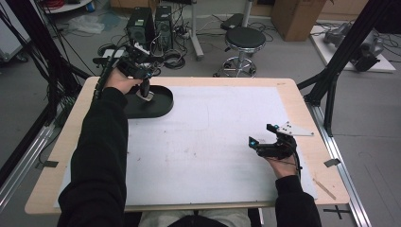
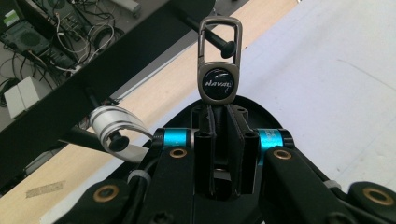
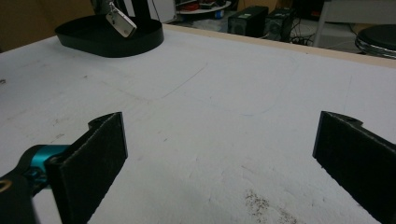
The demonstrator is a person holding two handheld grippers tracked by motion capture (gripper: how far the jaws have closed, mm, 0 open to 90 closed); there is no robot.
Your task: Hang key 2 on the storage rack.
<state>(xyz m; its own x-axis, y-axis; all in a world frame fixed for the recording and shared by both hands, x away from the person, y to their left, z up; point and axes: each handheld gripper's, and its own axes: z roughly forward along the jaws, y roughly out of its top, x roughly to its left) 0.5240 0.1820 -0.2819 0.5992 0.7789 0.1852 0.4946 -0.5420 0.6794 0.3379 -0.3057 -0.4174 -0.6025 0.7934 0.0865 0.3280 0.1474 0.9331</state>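
A: What's the left gripper got, far-left corner of the table?

B: A metal key clip. Jaws clenched on its strap end, w/ the clip's loop and dark badge sticking out past the tips in the left gripper view. High view puts it over the black tray, gripper pointing down, clip low inside the tray's rim. Can't tell if it touches the tray floor.

A: And the right gripper?

B: Released, jaws spread wide, nothing betw. them. It sits near the table's right edge, well apart from the tray, tips just above the white mat.

A: Anything in the way?

B: Not betw. the two grippers, just bare mat w/ a few smudges. In the right gripper view the tray sits far off at top left, the clip hanging above it. In the left gripper view a black bar w/ pegs crosses close behind the clip, one peg showing thru the clip's loop, and a curled metal band sits on another peg just beside the jaws.

A: Around the table?

B: Round stool and two PC towers on the floor beyond the far edge, cables all over, a cardboard box at back right.
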